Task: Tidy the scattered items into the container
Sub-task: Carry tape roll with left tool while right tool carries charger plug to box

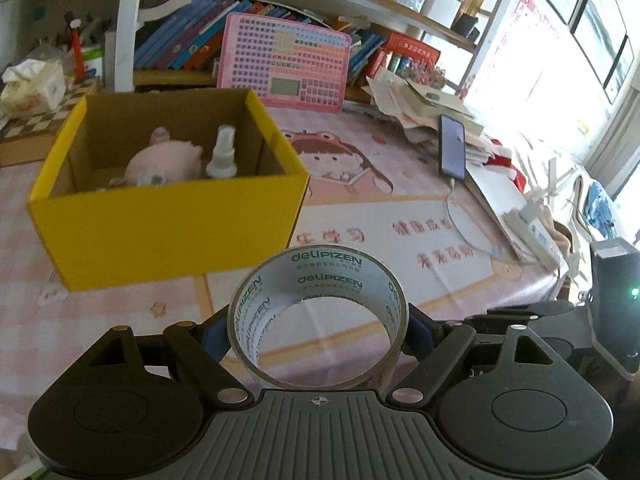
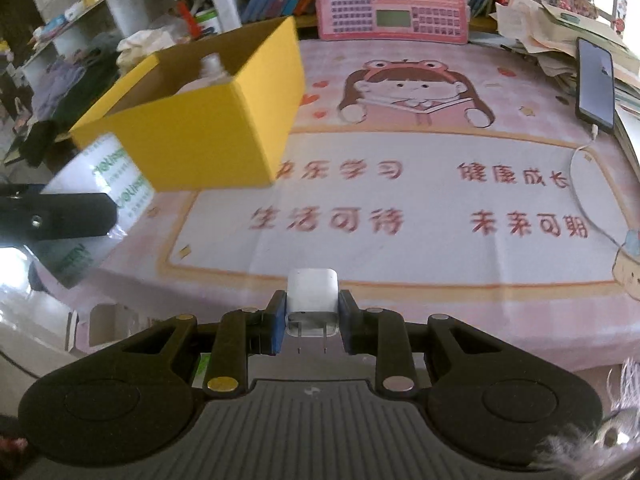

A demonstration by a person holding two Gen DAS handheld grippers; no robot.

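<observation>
My left gripper [image 1: 318, 328] is shut on a wide roll of clear packing tape [image 1: 318, 280], held above the table just in front of the yellow cardboard box [image 1: 168, 224]. Inside the box lie a pink plush toy [image 1: 162, 160] and a white spray bottle [image 1: 222, 156]. My right gripper [image 2: 312, 320] is shut on a small white plug charger [image 2: 313, 294], prongs pointing back toward the camera, over the near edge of the pink desk mat [image 2: 400, 248]. In the right wrist view the yellow box [image 2: 200, 132] stands at the upper left, with the tape roll [image 2: 100, 184] and the left gripper's finger [image 2: 56, 216] at the far left.
A pink keyboard toy [image 1: 286, 64] leans against books at the back. A phone [image 1: 453, 148] on a white cable [image 1: 464, 228] lies at the right beside a heap of papers [image 1: 420, 100]. A tissue box [image 1: 32, 88] sits left of the yellow box. Shelves run behind the desk.
</observation>
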